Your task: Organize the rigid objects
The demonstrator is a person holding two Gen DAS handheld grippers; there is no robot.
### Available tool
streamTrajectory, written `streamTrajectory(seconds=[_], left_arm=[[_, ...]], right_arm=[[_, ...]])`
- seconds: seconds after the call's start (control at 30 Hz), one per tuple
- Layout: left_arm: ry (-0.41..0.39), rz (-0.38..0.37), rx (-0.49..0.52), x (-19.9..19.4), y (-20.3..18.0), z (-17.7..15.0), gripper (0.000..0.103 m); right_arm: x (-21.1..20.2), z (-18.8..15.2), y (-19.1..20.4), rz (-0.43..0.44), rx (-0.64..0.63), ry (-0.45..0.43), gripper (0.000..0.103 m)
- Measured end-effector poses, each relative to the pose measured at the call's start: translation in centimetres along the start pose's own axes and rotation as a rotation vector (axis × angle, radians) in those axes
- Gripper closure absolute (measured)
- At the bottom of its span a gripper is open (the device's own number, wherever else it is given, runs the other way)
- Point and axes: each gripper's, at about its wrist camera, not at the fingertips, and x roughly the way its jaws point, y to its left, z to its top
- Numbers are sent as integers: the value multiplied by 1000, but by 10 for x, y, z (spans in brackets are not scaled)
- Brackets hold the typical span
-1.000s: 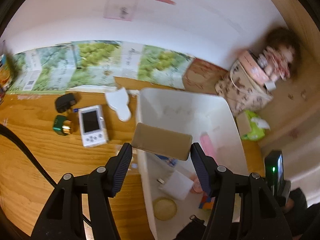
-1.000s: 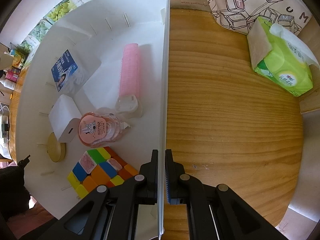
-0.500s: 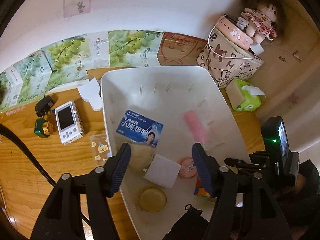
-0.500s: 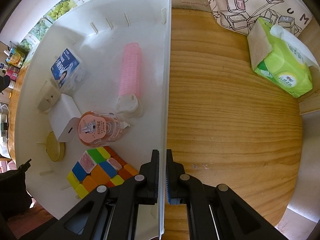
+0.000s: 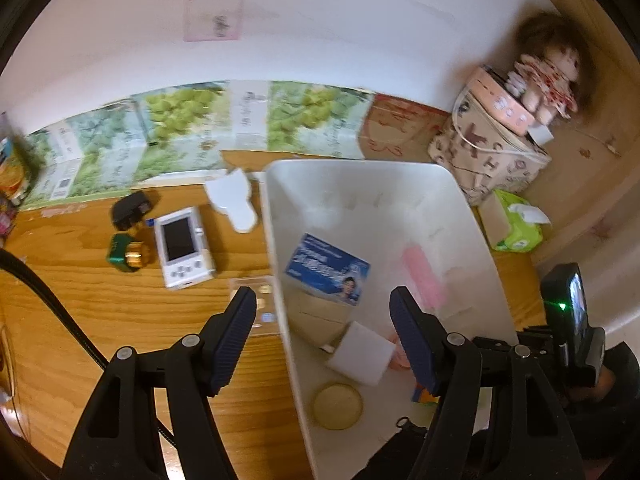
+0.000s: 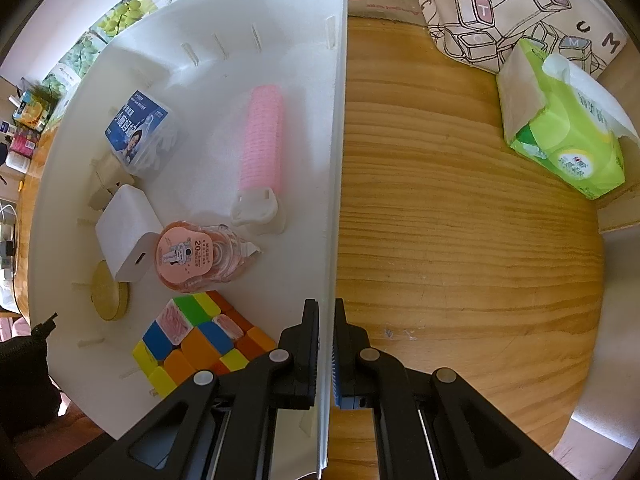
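Tan box (image 6: 105,178) now lies in white bin (image 5: 472,216), dropped by left gripper (image 5: 323,340), jaws just widened & empty; right gripper (image 6: 326,344) clamps bin wall; next item pending

Bin (image 6: 340,128) on table (image 6: 460,240). Inside: puzzle cube (image 6: 192,340) at 6 o'clock, hair roller (image 6: 262,140) at 1, floss-pick box (image 6: 138,128) at 10, charger block (image 6: 126,232) btwn box & cube. Outside bin: tissue pack (image 6: 568,128) at 3, handheld console (image 5: 182,246) at 9.
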Motion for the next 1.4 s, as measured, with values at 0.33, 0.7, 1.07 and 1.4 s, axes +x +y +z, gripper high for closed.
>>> streamTrajectory(seconds=[0.33,0.7,1.07,1.4], left_arm=[[-62,130,-137,-32,49,-12,30],[15,173,-172,-37,90,-23,24],[188,145,-147,8,114,-21,23],[217,151,-225,37,112,3,23]], right_arm=[[2,1,9,-8,-33,5,98],[1,-5,21,-61,-9,1,98],[1,-10,21,-81,99,-6,98],[-5,-16,-4,-58,144,-7,98]])
